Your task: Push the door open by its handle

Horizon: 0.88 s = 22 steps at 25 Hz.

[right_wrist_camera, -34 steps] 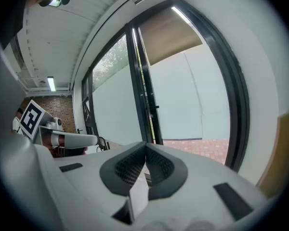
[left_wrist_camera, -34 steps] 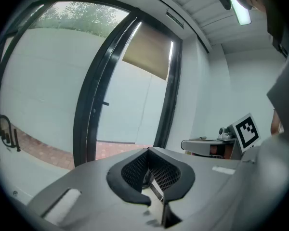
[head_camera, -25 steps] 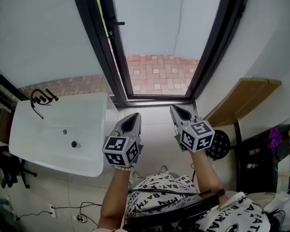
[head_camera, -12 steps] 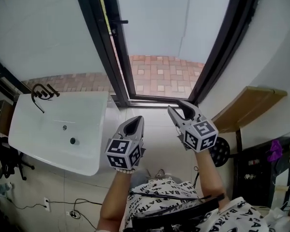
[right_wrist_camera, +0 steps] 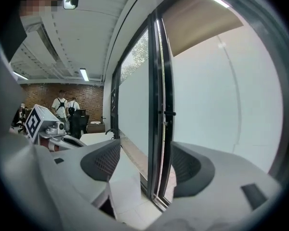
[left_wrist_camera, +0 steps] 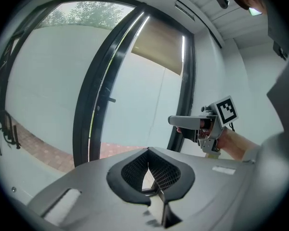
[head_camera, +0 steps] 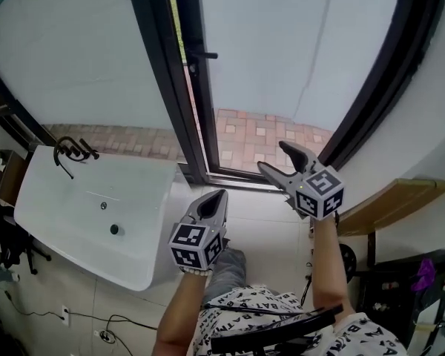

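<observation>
- The grey right tongs [head_camera: 272,156], carrying a marker cube, were raised at centre right, pointed at the doorway. Their jaws were opening wide with nothing between them, apparently readied for the handle.
- The small black lever handle [head_camera: 205,54] was seen at upper centre, on the left edge of the black-framed frosted-glass door [head_camera: 304,50], well apart from both tongs.
- The grey left tongs [head_camera: 216,197] were held lower at centre, jaws closed together on nothing, seemingly kept out of the way.
- A white rectangular basin [head_camera: 96,213] with a black tap [head_camera: 70,152] lay at lower left and a wooden shelf [head_camera: 389,205] at right. Neither was judged to block the reach.
</observation>
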Available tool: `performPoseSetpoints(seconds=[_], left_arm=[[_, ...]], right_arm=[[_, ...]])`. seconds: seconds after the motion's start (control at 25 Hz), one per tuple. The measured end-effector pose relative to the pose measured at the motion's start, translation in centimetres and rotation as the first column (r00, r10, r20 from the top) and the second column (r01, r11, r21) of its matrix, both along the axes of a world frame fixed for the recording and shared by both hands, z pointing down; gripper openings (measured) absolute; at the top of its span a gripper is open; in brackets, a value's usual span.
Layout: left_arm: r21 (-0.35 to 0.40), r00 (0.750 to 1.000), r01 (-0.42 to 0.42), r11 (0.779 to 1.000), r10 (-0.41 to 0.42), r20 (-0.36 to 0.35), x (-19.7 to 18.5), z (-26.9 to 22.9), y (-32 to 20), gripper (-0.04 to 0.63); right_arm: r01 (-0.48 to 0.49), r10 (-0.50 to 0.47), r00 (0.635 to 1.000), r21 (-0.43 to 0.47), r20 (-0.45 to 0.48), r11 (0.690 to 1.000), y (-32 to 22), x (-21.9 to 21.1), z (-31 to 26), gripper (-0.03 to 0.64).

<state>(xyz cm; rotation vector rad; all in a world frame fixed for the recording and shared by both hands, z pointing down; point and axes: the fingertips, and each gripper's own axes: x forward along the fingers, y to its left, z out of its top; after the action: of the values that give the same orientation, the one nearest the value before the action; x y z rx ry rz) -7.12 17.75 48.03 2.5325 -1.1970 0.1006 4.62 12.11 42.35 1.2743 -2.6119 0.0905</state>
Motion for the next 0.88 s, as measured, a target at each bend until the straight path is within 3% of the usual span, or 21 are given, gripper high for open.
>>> performPoseSetpoints(seconds=[0.16,0.28,0.48,0.88], left_arm=[[-0.011,1.0,0.014,1.0,-0.014,-0.012,-0.1,-0.3,-5.3,0.0],[-0.019,1.0,0.023,1.0,-0.023,-0.019,-0.6,-0.8,-9.2,0.0],[-0.009,0.999,0.044,0.999,-0.044,-0.02,-1.9,-1.6,-14.9,0.0],[0.0,0.996,0.084,0.997,-0.084,-0.009,-4.9,-2.4,-21.0,0.0]], right_arm=[[0.063,-0.063,0.996,0.001,-0.061,0.998,-5.8,-0.8,-1.0,0.342],[0.08,-0.078,0.992,0.017,-0.103,0.997,-10.9,-1.8,-2.2,0.258],[0.101,-0.099,0.992,0.026,-0.073,0.995,-18.5,-3.2,-3.8,0.267],[0.154,-0.147,0.98,0.049,-0.133,0.987,-28.1,-6.6,-4.7,0.267]])
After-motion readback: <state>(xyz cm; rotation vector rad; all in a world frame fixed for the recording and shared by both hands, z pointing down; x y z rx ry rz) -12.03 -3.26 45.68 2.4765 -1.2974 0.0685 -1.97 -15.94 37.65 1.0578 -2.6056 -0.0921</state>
